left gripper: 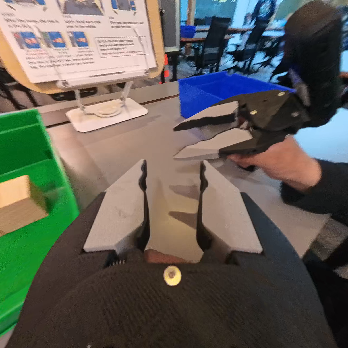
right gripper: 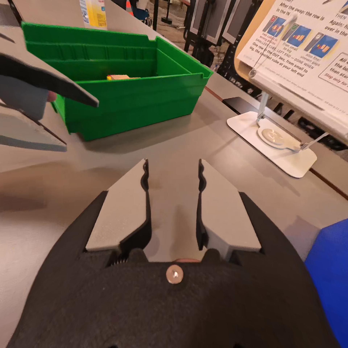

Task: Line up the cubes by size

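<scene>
A wooden cube (left gripper: 18, 203) lies in the green bin (left gripper: 28, 254) at the left of the left wrist view. In the right wrist view the tops of wooden cubes (right gripper: 120, 77), one with a yellow and red side, show over the green bin's (right gripper: 131, 105) front wall. My left gripper (left gripper: 173, 165) is open and empty above the grey table, to the right of the green bin. My right gripper (right gripper: 173, 163) is open and empty over the table. It also shows in the left wrist view (left gripper: 174, 143), held by a hand. The left gripper also shows in the right wrist view (right gripper: 81, 126).
A blue bin (left gripper: 207, 94) stands at the back right of the table; its corner shows in the right wrist view (right gripper: 331, 273). A stand with an instruction sheet (left gripper: 90, 43) rests on a white base (left gripper: 107, 114) at the table's far edge. Chairs and tables stand beyond.
</scene>
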